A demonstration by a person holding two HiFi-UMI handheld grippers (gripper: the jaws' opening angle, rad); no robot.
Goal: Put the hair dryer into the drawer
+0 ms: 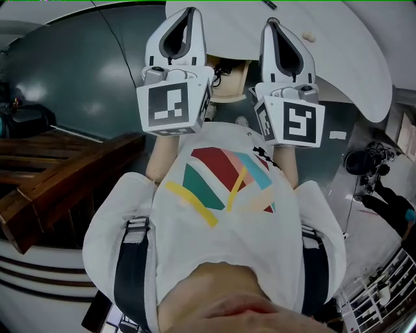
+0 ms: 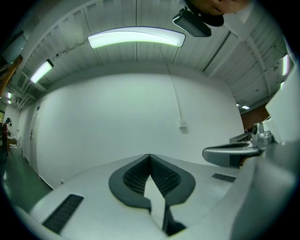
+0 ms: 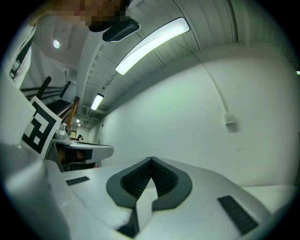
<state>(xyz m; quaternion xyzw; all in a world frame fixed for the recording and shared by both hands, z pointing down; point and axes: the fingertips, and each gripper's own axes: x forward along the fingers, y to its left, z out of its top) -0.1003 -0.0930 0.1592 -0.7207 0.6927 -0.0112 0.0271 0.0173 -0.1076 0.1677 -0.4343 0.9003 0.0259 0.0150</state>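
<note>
The left gripper [image 2: 150,157] and right gripper [image 3: 151,160] are pointing level at a white wall [image 2: 117,122], jaws pressed together on nothing, while hair dryer and drawer are appearing in no view, leaving the step unsettled.

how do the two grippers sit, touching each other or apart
Apart. The head view shows a clear gap between the left gripper and the right gripper, held side by side, both shut and empty.
</note>
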